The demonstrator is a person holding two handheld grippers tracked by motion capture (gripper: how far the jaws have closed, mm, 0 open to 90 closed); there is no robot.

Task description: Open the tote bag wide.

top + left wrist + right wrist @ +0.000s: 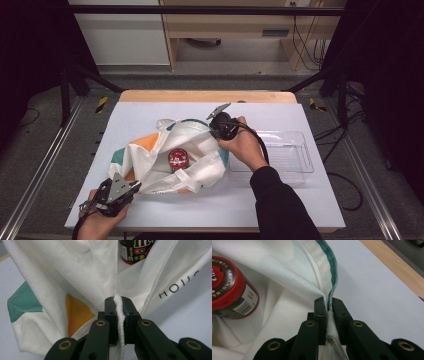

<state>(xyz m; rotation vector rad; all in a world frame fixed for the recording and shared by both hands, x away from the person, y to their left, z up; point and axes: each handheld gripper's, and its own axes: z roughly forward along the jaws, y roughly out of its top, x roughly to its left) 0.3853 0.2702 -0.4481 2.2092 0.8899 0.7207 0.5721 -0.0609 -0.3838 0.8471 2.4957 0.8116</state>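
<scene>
We take this for a lab or test room set up for recording — not a home or a kitchen. At the centre of the high view stands a table (150, 107) with a plain white top and a wooden far edge, framed by black metal struts (80, 75) at upper left and upper right and a black bar (200, 9) across the top. Metal rails (35, 175) run down both lower sides. Loose cables (345, 185) trail over the grey floor (45, 107) at right, and more hang by light wooden furniture (225, 25) at upper centre.
</scene>
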